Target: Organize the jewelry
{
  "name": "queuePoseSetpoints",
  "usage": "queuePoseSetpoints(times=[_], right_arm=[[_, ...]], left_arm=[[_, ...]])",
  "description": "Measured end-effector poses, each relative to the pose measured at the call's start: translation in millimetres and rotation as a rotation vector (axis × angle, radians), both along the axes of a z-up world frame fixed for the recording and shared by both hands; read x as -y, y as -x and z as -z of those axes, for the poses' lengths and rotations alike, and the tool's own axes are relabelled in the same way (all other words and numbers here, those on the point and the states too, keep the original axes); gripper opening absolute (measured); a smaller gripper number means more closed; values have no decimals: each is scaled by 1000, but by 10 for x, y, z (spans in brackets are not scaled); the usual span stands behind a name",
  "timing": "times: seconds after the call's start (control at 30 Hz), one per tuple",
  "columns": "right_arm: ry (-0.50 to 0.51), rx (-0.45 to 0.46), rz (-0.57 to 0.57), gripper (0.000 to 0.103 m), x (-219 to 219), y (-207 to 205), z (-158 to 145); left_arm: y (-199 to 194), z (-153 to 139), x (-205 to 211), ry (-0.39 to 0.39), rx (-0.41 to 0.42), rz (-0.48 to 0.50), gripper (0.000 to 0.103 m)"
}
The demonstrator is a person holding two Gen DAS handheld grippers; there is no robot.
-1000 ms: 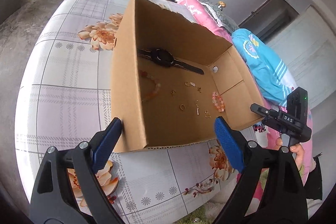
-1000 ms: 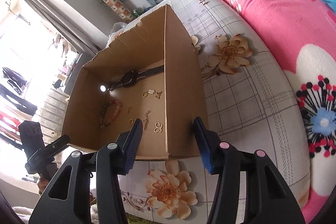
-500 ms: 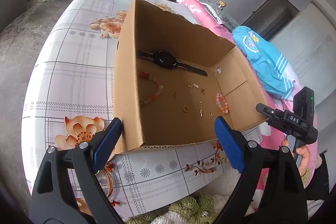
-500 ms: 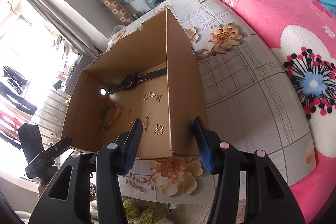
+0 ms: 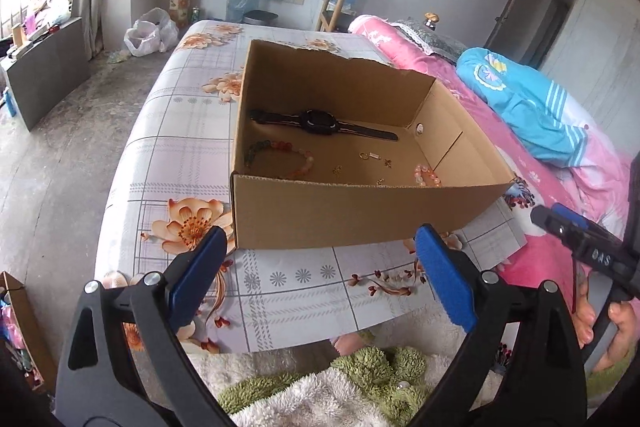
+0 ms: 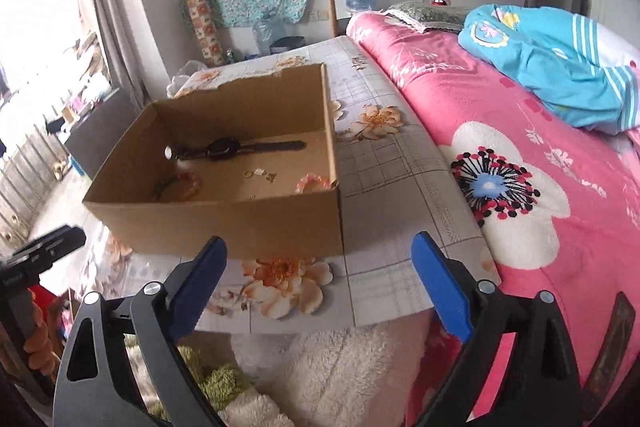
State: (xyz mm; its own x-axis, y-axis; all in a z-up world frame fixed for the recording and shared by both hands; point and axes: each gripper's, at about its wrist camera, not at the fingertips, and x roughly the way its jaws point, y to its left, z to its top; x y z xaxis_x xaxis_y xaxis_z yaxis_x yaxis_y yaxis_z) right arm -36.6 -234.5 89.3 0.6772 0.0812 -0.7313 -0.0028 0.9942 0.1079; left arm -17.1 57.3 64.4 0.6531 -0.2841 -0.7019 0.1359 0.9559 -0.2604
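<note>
An open cardboard box (image 5: 352, 211) (image 6: 224, 223) stands on a floral tablecloth. Inside lie a black watch (image 5: 320, 122) (image 6: 228, 148), a multicoloured bead bracelet (image 5: 280, 157) (image 6: 188, 185), a pink bead bracelet (image 5: 428, 175) (image 6: 316, 182) and several small gold pieces (image 5: 370, 155) (image 6: 258, 173). My left gripper (image 5: 320, 277) is open and empty, low in front of the box's near wall. My right gripper (image 6: 318, 279) is open and empty, in front of the box's right corner. The right gripper also shows at the right edge of the left wrist view (image 5: 580, 247).
The tablecloth's front edge (image 5: 320, 327) hangs just before my grippers. A fluffy white and green rug (image 5: 340, 387) lies below. A pink bed (image 6: 500, 167) with a blue garment (image 6: 552, 59) borders the table on the right. Bare floor (image 5: 60, 147) lies on the left.
Both grippers have pulled back and dropped lower, from looking down into the box to a flatter view over its near wall. The jaws stay open and the box's contents have not moved.
</note>
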Motion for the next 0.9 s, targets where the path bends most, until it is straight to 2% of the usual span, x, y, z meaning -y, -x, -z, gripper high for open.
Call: queuePoseSetpoints(times=[0.1, 0.23, 0.47, 0.57, 0.67, 0.9], right_arm=[[66, -27, -22, 95, -177, 86, 59], [100, -63, -30, 96, -351, 107, 163], [213, -130, -22, 96, -591, 30, 362], [219, -139, -16, 96, -626, -25, 399], [208, -157, -9, 96, -634, -87, 439], [198, -191, -4, 96, -615, -227, 541]], left_arm=[[39, 27, 129, -58, -5, -5, 94], [39, 93, 302, -174, 8, -42, 94], [-3, 132, 495, -255, 13, -26, 94], [-46, 164, 571, -299, 4, -18, 94], [-101, 214, 621, -323, -19, -32, 94], [-212, 254, 652, -307, -72, -75, 94]])
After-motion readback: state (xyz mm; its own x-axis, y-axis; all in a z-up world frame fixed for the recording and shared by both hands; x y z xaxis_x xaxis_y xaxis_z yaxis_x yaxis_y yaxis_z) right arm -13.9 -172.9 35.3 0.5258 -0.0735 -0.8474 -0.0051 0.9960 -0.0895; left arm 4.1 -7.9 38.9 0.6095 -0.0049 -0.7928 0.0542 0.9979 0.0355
